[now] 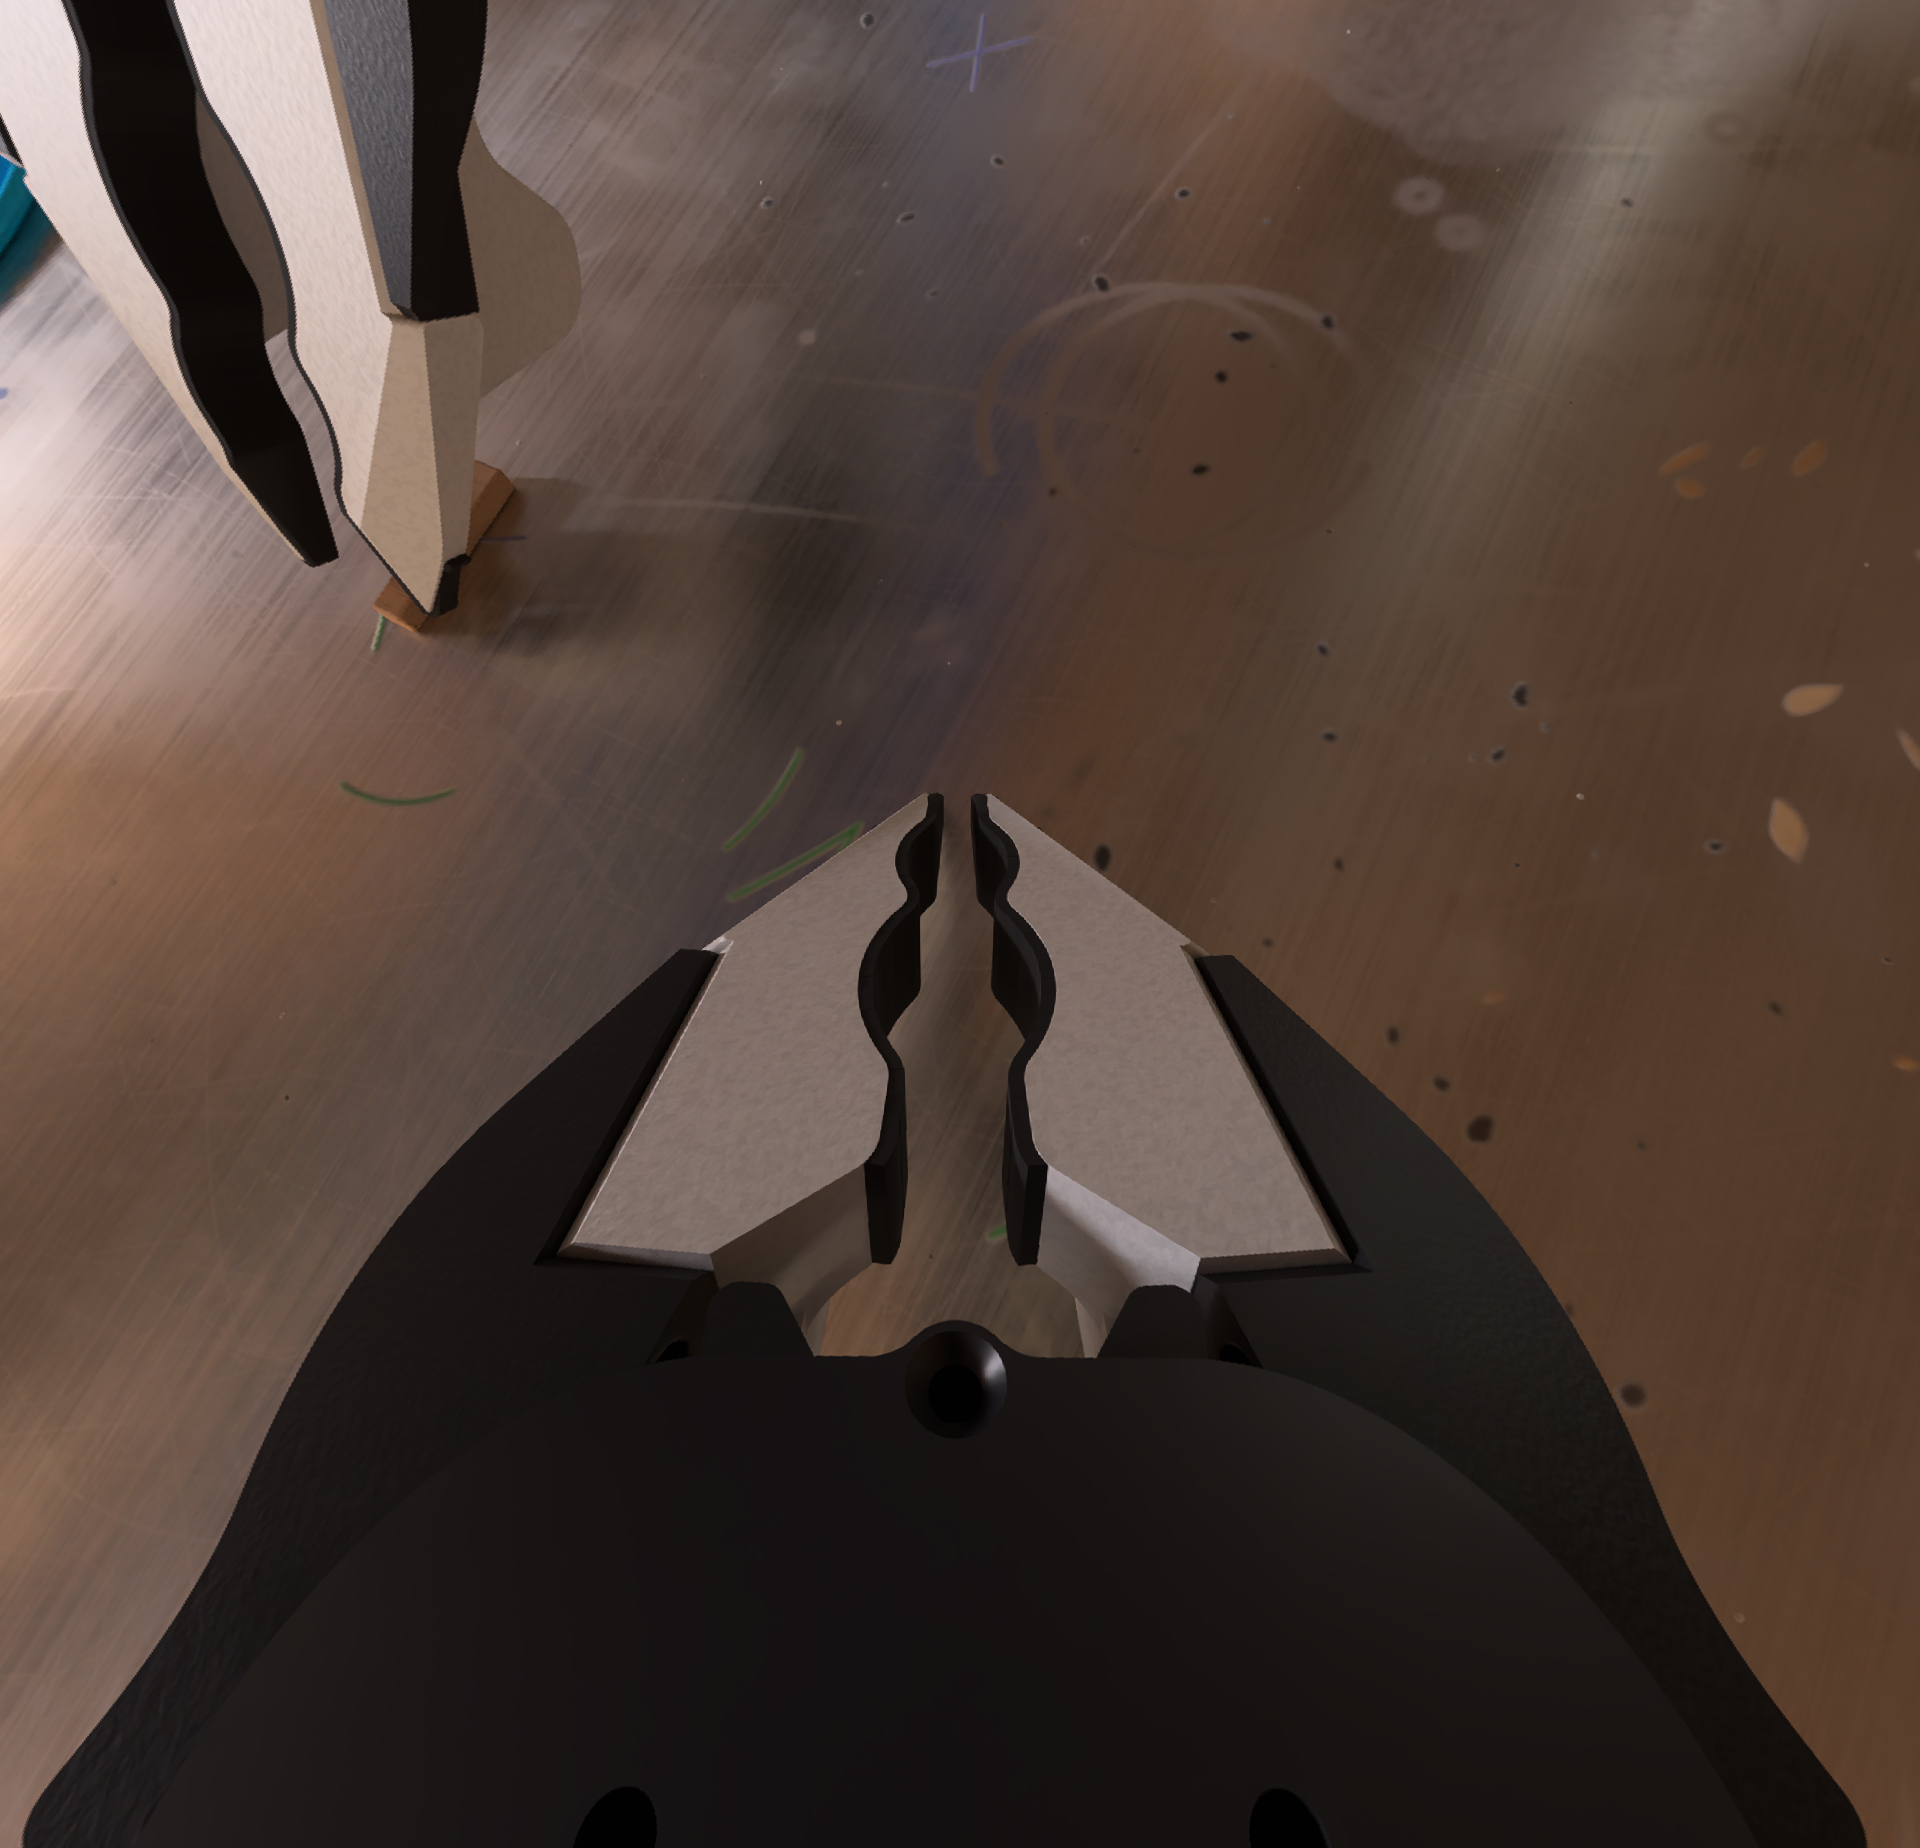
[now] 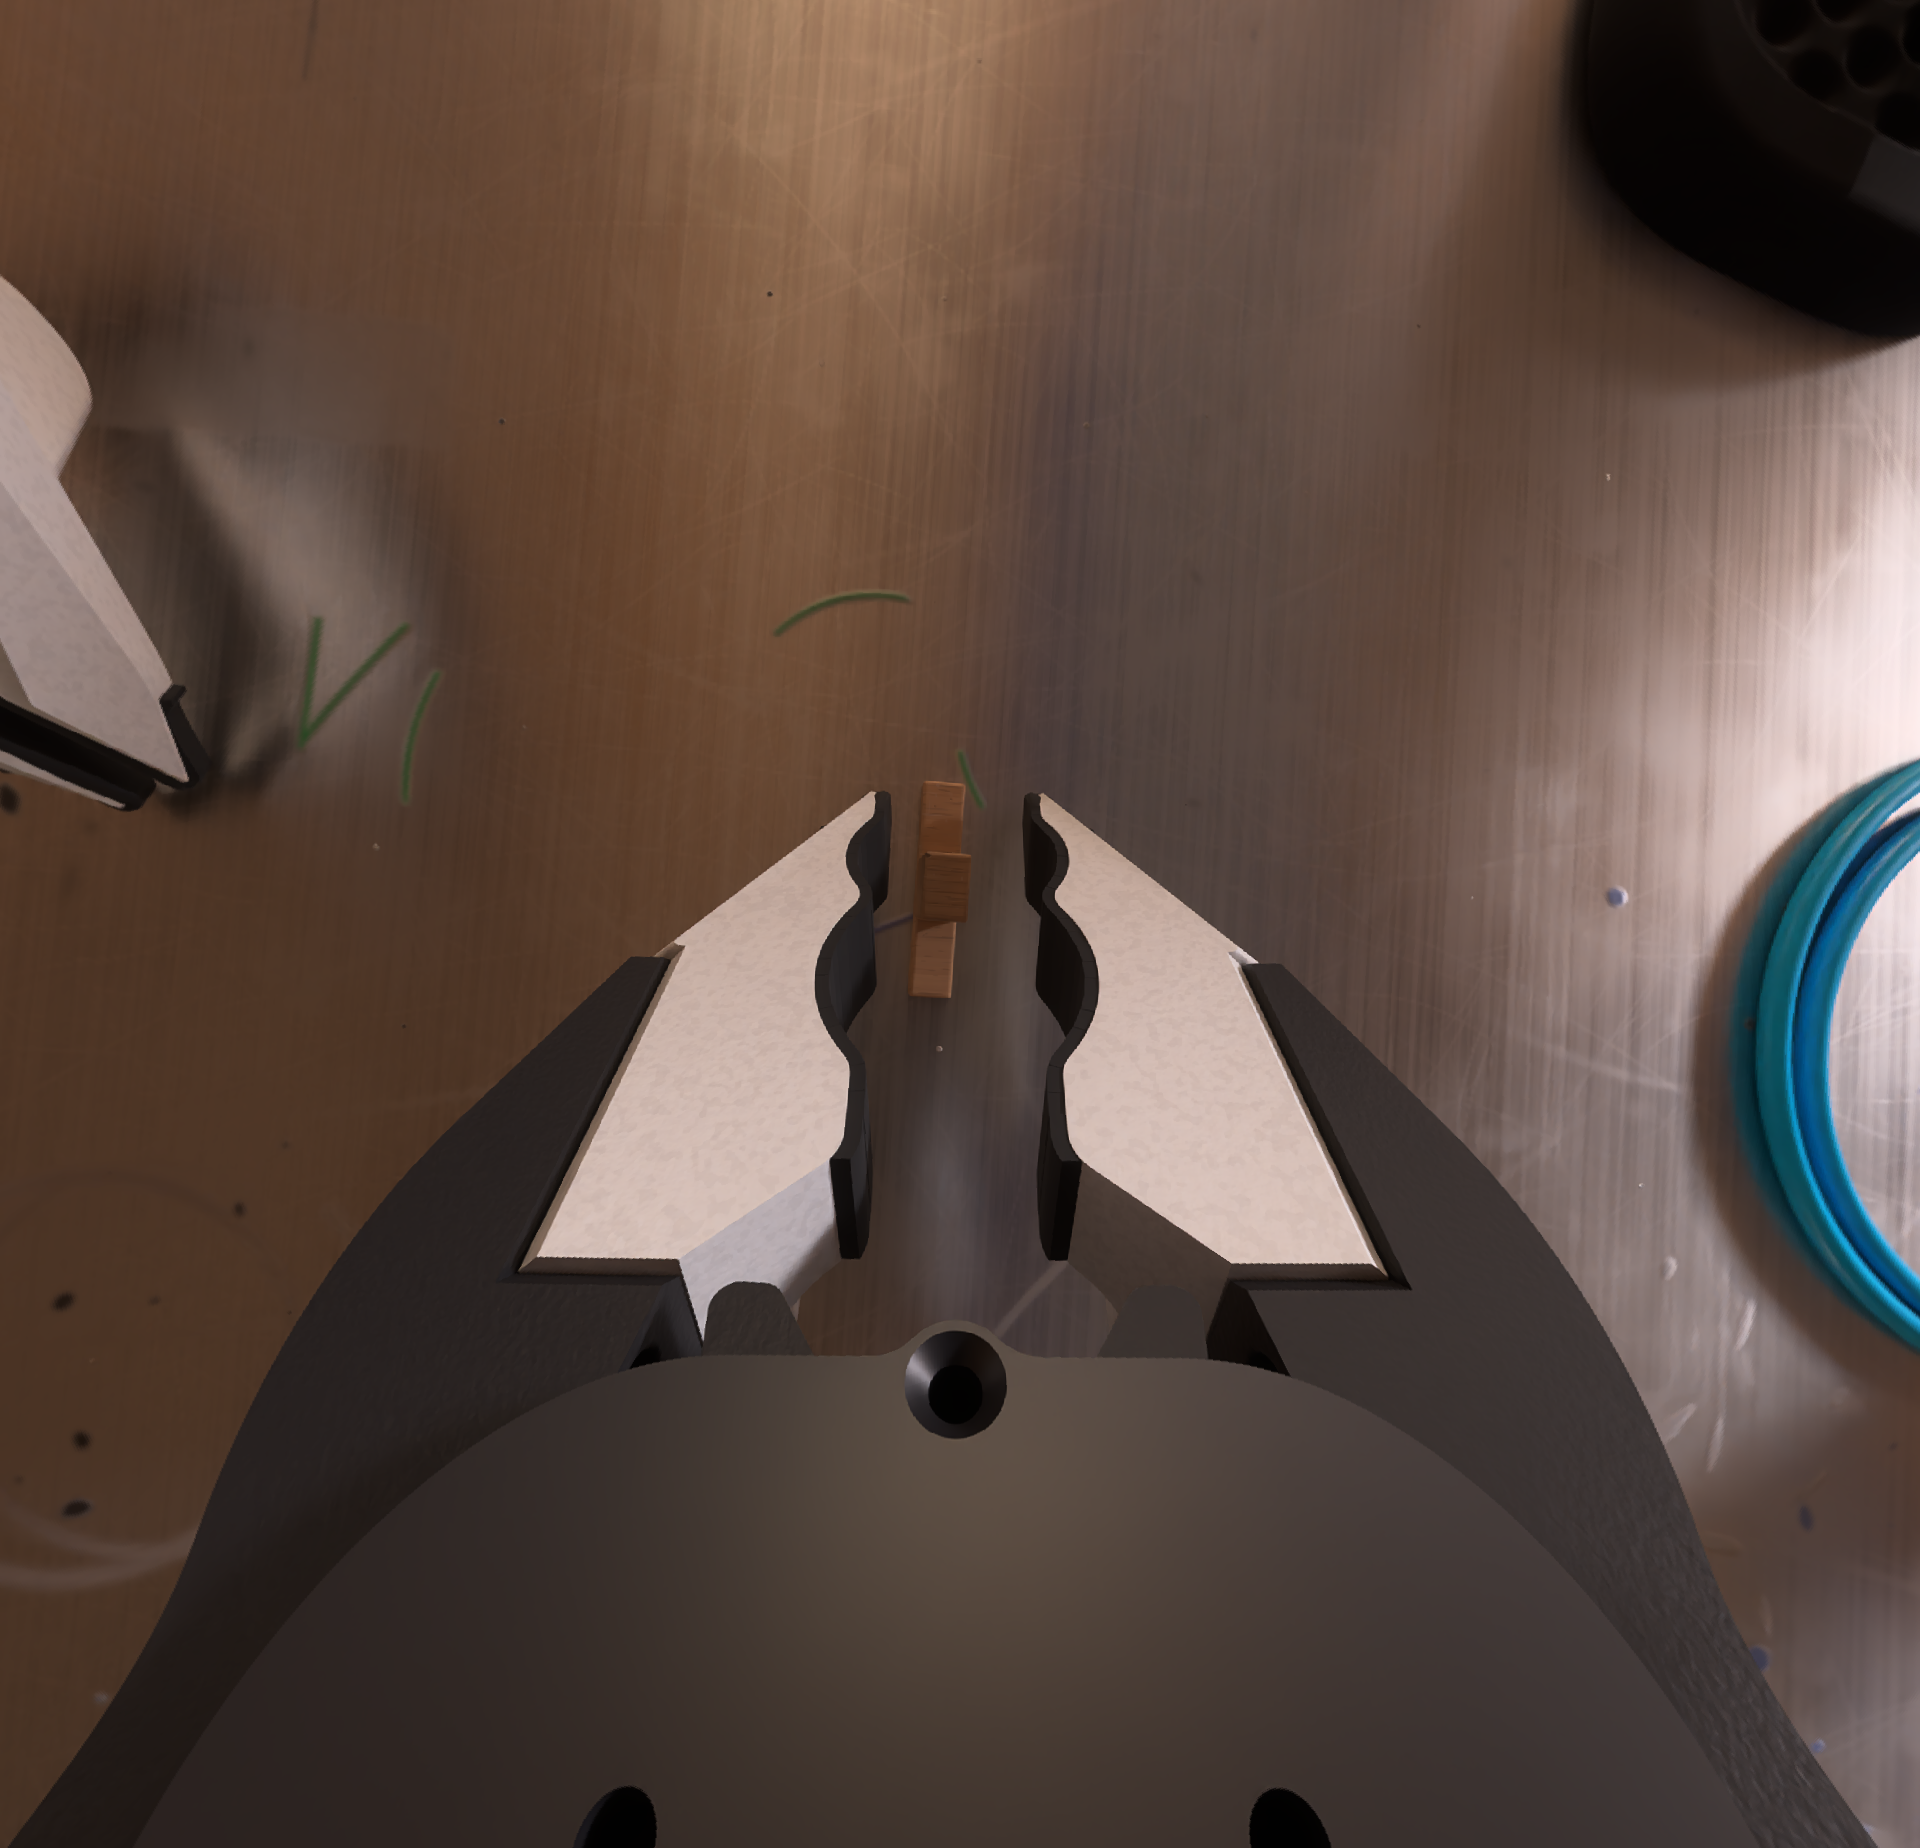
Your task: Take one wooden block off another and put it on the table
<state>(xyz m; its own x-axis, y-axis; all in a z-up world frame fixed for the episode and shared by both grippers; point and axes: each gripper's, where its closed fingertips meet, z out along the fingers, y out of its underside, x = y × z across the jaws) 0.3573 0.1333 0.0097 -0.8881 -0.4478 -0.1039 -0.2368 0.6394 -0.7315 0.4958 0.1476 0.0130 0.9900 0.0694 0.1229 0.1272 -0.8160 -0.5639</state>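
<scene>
Right claw (image 2: 956,799) hovering mid-frame, jaws apart, straddling stacked wooden blocks (image 2: 941,889) on worktop (image 2: 1247,448), readying grasp; left claw (image 1: 956,799) idling, nearly together, empty.

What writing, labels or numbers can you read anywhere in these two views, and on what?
None. No words, numbers or brand marks show on the table, the wooden blocks, the blue cable coil, the black holed object or either tongs. The table bears only loose scribbles and a small cross mark.
</scene>
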